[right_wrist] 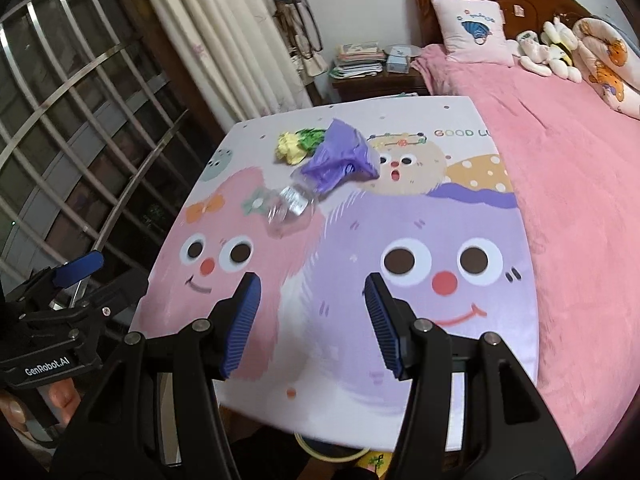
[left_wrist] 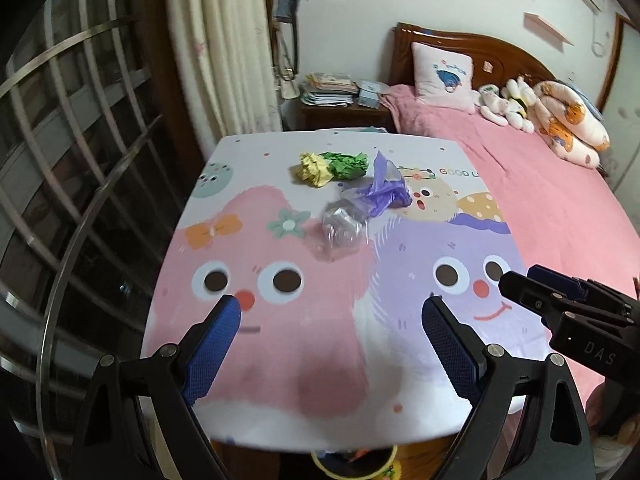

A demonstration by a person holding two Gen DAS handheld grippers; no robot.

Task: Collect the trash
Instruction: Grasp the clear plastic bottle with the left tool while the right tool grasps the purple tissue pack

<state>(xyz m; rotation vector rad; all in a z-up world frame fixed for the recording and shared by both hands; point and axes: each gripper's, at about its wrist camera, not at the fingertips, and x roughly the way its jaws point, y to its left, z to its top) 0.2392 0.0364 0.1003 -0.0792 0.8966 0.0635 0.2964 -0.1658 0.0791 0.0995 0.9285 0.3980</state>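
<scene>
Both claws hang empty over the near edge of the cartoon-printed worktop point(left_wrist: 280, 360): the left claw point(left_wrist: 332, 316) spread wide, the right claw point(right_wrist: 312, 292) parted too, nothing between the pads. Farther on, mid-worktop, lies a crumpled clear plastic wrapper point(left_wrist: 342, 228), touching a purple plastic bag point(left_wrist: 386, 188); just behind sit yellow paper point(left_wrist: 314, 170) and green paper point(left_wrist: 348, 164) wads. Best taken nearest first, I'd judge: pinch the clear wrapper low, squarely, since thin film slips.
</scene>
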